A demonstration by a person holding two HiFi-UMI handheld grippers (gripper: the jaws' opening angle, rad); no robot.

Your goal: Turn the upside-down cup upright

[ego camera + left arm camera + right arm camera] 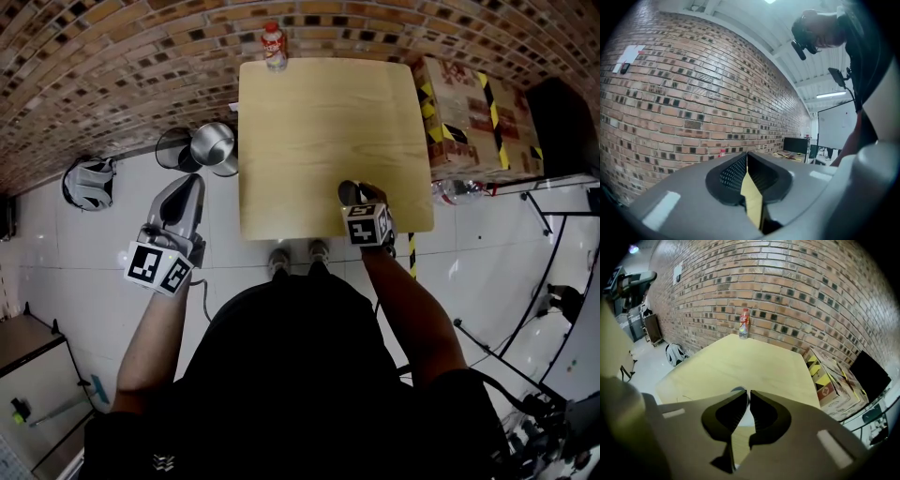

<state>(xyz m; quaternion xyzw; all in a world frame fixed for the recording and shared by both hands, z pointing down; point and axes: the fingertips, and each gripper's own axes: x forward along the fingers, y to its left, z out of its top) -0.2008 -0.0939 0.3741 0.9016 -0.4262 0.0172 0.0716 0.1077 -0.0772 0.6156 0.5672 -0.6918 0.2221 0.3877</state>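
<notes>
Grey round cup (pixel 348 192) at near edge of pale wooden worktop (pixel 319 122); right tongs (pixel 749 392) almost closed, pinching its wall; left tongs (pixel 746 154) shut, empty. Likely risk: thin pinch slips, cup topples.

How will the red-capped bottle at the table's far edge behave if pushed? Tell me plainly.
The bottle stands upright, tall and narrow, so a push high up would probably tip it. Its round body would likely roll once down, and it sits close to the far edge of the table. It looks like plastic, so probably not fragile.
</notes>
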